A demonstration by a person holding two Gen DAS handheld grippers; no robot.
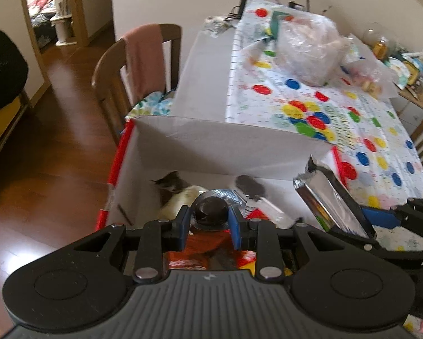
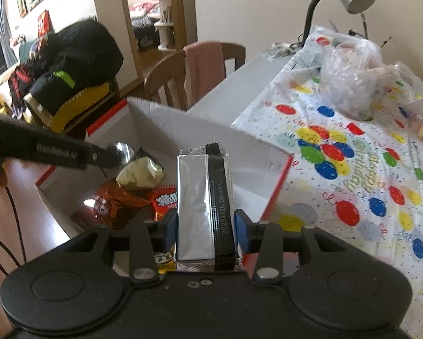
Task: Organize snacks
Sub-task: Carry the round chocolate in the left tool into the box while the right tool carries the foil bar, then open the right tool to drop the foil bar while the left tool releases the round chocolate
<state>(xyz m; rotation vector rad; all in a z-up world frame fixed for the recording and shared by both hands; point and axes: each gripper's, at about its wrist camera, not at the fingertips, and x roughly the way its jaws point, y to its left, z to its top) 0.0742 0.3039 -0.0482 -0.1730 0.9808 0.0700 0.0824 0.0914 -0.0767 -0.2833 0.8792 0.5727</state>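
the right gripper is closed on a silver foil packet with a black seam strip, its blue pads pressed against both long sides; the packet stands upright between them, over the near rim of the white cardboard box. the left gripper is pinched on a small foil-wrapped snack with a dark round dome, held above the inside of the same box. in the left view the silver packet shows again at the right, tilted, with the right gripper's black arms behind it

inside the box lie a pale yellow bag, an orange-brown bag and a red packet; a small pack printed with a cat lies against the far left wall. beyond the box the table carries a balloon-print tablecloth and a clear plastic bag, well apart from both claws

by my reading the step in hand is dropping snacks into the box, both claws loaded and poised over it. the next move calls for lowering each item clear of the rim and onto free space among the bags, then opening the fingers; the tall packet likely needs tipping flat so it does not topple onto the others
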